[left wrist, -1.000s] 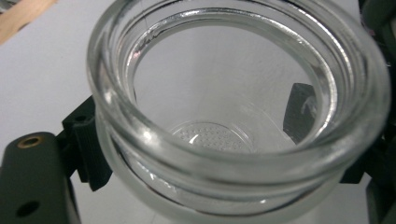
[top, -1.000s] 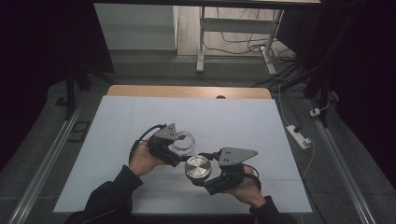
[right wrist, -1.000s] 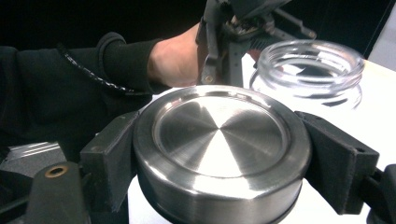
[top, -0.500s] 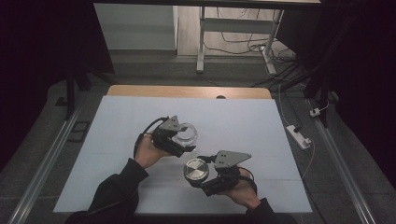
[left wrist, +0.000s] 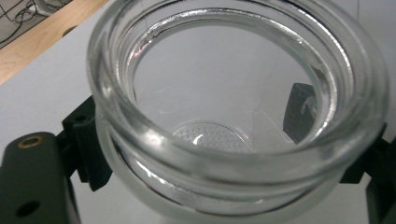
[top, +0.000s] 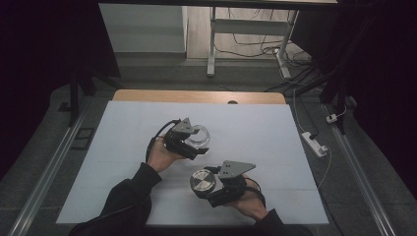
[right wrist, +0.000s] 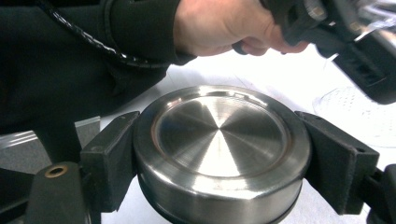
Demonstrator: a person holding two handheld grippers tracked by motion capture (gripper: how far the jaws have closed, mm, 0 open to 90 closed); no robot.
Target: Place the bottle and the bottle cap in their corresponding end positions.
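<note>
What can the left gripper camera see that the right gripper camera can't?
Left gripper view: the open mouth of the glass jar, held in the left tool, and a strip of wooden table edge. Right gripper view: the metal lid, held in the right tool, with a hand and a dark sleeve behind it. Both: the white table cover.

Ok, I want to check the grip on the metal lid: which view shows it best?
The right gripper view: the metal lid sits large between the right hand-held gripper, with a black pad pressed on each side. In the high view the lid is small and seen from above. The left gripper view shows the glass jar instead.
</note>
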